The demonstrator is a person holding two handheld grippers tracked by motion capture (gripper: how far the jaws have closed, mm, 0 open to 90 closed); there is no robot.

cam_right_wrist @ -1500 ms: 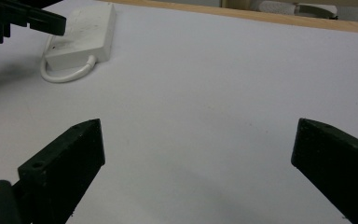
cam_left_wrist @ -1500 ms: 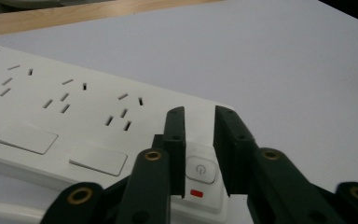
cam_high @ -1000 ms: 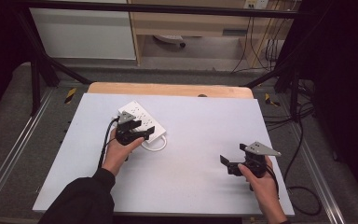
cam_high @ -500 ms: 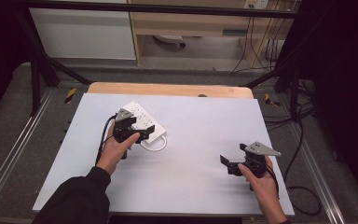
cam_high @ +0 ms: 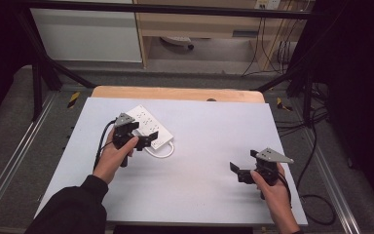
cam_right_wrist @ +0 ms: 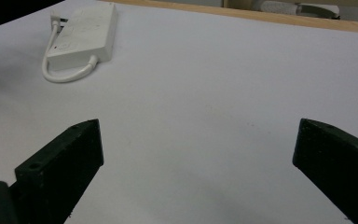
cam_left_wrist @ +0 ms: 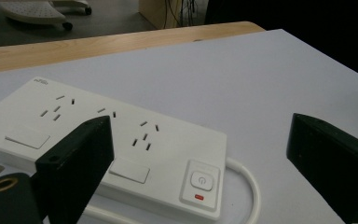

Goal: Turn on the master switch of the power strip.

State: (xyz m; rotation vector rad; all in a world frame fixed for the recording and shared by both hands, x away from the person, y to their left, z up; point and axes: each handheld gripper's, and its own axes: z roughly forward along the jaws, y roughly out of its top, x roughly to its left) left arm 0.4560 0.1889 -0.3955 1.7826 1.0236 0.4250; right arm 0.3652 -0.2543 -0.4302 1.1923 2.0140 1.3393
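A white power strip (cam_high: pixel 148 124) lies flat at the left back of the white table top (cam_high: pixel 209 146), and its short white cable (cam_high: pixel 164 152) loops out at the near end. My left gripper (cam_high: pixel 148 141) hovers over the strip's near end. Its jaws have just been opening and stand wide, with nothing pinched. In the left gripper view the strip (cam_left_wrist: pixel 121 140), with its switch button (cam_left_wrist: pixel 201 179), lies below the open left gripper (cam_left_wrist: pixel 200 123). My right gripper (cam_high: pixel 238 171) rests open at the front right over bare table. The right gripper view shows the strip (cam_right_wrist: pixel 86 30) far off beyond its own jaws (cam_right_wrist: pixel 198 128).
A wooden edge (cam_high: pixel 175 92) runs along the back of the table. Black frame bars (cam_high: pixel 44 73) and metal rails (cam_high: pixel 9 165) flank it. Cables (cam_high: pixel 316 146) trail on the floor at the right. A white cabinet (cam_high: pixel 87 34) stands behind.
The left gripper has shifted slightly left over the strip's end, and its jaws look wider apart. The right hand has kept still.
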